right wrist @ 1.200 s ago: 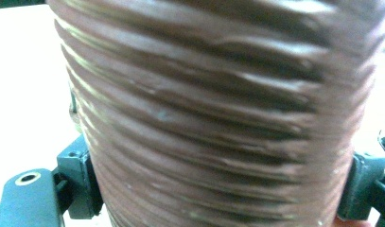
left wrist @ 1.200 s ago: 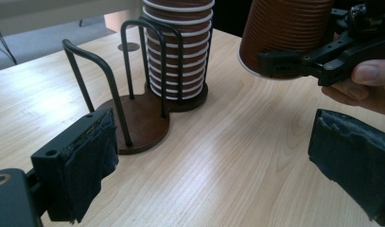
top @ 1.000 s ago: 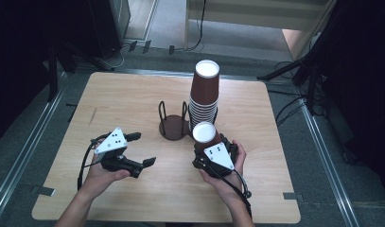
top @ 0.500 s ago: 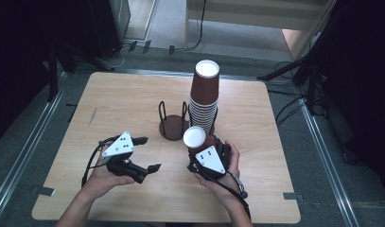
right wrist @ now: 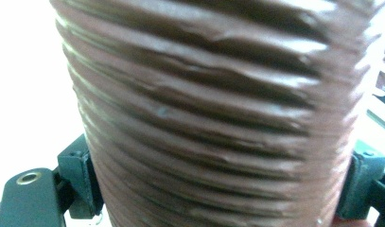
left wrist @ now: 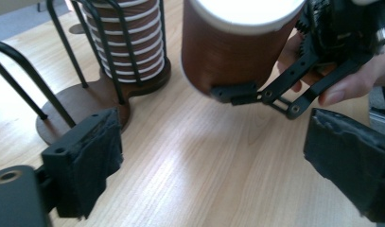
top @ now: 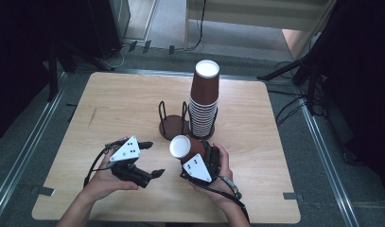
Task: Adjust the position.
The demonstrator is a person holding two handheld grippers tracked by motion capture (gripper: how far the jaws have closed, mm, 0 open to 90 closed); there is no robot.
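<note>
My right gripper (top: 192,158) is shut on a brown ribbed paper cup (top: 184,147), tilted with its white base toward the left; the same cup (right wrist: 214,118) sits between the jaws in the right gripper view. My left gripper (top: 150,158) stands open just left of it, above the table. In the left gripper view the cup (left wrist: 235,47) hangs ahead, between my open pads (left wrist: 93,156). A tall stack of upside-down brown cups (top: 204,99) stands in the right ring of a dark wire holder (top: 173,125).
The holder's left ring holds nothing. The wooden table (top: 109,104) has bare room at the left and back. Its front edge runs just below my hands. Dark stands and cables (top: 294,104) lie on the floor around it.
My right gripper has carried the cup left and toward me, tipping it over. My left gripper has moved right, toward the cup.
</note>
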